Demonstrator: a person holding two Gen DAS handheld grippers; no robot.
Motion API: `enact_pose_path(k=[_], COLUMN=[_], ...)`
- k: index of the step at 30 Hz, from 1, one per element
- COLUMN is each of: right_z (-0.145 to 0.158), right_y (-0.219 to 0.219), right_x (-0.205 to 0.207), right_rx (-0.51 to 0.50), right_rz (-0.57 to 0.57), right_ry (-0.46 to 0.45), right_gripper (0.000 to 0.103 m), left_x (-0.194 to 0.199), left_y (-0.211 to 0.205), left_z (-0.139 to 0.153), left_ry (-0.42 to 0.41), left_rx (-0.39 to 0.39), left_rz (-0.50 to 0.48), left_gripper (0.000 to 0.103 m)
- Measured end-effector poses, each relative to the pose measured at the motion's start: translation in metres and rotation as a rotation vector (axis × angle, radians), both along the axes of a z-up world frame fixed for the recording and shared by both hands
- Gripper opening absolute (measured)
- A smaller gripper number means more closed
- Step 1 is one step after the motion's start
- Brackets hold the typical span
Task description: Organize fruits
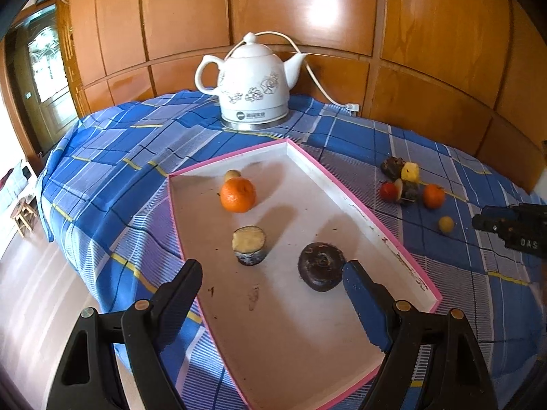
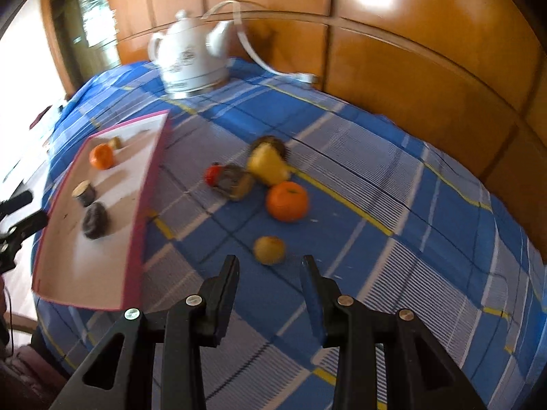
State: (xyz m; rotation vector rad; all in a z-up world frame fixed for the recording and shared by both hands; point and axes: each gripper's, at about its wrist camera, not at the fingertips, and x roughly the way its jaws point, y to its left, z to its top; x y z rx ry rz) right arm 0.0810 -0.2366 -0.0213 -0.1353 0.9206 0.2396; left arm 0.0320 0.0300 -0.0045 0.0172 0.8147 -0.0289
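Note:
A white tray with a pink rim (image 1: 335, 184) (image 2: 150, 184) lies on the blue checked cloth. It holds an orange (image 1: 238, 194) (image 2: 101, 156), a small tan fruit (image 1: 232, 174), a cut pale-topped piece (image 1: 249, 244) (image 2: 84, 192) and a dark round fruit (image 1: 321, 265) (image 2: 95, 220). My left gripper (image 1: 271, 273) hangs open over the tray's near end, nothing between its fingers. On the cloth to the right lie a second orange (image 2: 287, 201) (image 1: 433, 195), a small yellow fruit (image 2: 269, 249) (image 1: 446, 223), a yellow chunk (image 2: 268, 164), a red fruit (image 2: 213, 173) and dark pieces (image 2: 234, 182). My right gripper (image 2: 270, 263) stands open just short of the yellow fruit.
A white electric kettle (image 1: 253, 82) (image 2: 189, 59) with its cord stands at the back of the table, against wooden wall panels (image 1: 427, 27). The table edge drops to the floor at the left (image 1: 41, 290). The right gripper's body shows at the left wrist view's right edge (image 1: 512, 229).

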Motion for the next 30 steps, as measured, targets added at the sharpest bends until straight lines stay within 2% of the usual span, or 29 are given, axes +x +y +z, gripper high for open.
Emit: enact_pose_path(k=[6, 9, 19, 30], right_z=[-0.013, -0.015, -0.009, -0.005], right_y=[-0.028, -0.038, -0.04, -0.047], right_x=[0.011, 0.013, 0.014, 0.013], right_rx=[0.021, 0.032, 0.073, 0.146], right_rz=[-0.133, -0.169, -0.178, -0.207], right_ry=[0.068, 0.084, 0.094, 0.104], right_gripper=[0.037, 0.037, 0.037, 0.037], left_x=[0.009, 0.016, 0.044, 0.072], left_y=[-0.018, -0.029, -0.069, -0.102], left_z=[0.005, 0.008, 0.01, 0.007], left_ry=[-0.002, 0.0, 0.04, 0.077], left_rx=[0.01, 0.017, 0.003, 0.023], left_rz=[-0.058, -0.096, -0.221, -0.329], left_gripper=[0.085, 0.079, 0.058, 0.047])
